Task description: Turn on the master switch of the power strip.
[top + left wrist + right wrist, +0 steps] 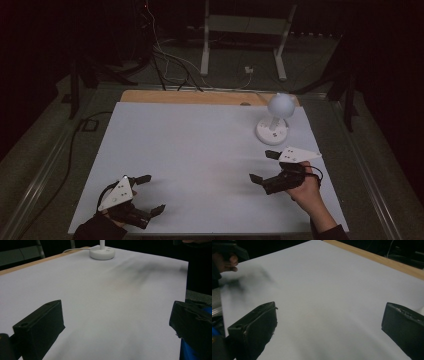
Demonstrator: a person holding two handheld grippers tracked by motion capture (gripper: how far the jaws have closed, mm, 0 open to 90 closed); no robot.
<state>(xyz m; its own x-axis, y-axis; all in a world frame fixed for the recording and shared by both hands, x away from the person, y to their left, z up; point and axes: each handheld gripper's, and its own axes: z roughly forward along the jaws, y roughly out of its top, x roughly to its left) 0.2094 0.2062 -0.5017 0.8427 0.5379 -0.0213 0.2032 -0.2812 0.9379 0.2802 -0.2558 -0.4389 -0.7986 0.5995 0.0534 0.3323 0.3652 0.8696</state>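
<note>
Jaws apart, lamp (274, 120) beyond both.

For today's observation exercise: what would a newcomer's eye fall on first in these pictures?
First, the white lamp with its round head, standing at the far right of the white table. Then the two black grippers near the front edge, the left gripper and the right gripper, both with jaws wide apart, holding nothing.
</note>
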